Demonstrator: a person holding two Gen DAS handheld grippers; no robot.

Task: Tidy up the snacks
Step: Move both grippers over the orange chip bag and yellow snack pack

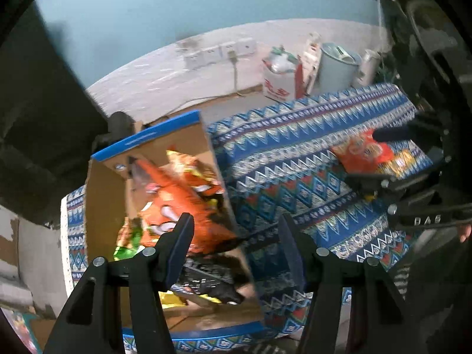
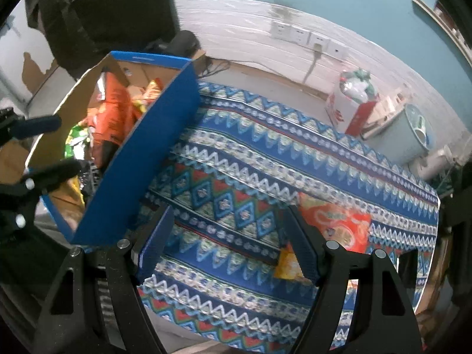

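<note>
While both grippers' fingers stand wide and empty, left [image 1: 234, 236] hangs over the box [image 1: 165, 135], right [image 2: 228, 242] beside the packet [image 2: 339, 224].

On the black body of the right gripper [image 1: 380, 159], seen from the left wrist, pale letters look like "DAS". The white and red carton [image 1: 278, 81] by the wall has red characters, too blurred to read.

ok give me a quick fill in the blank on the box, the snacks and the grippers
1. The box has blue outer walls and holds ____ packets.
2. The orange packet outside the box lies on a patterned ____.
3. The right gripper holds ____.
4. The left gripper has its jaws ____.

Missing: snack; cloth; nothing; open
</note>
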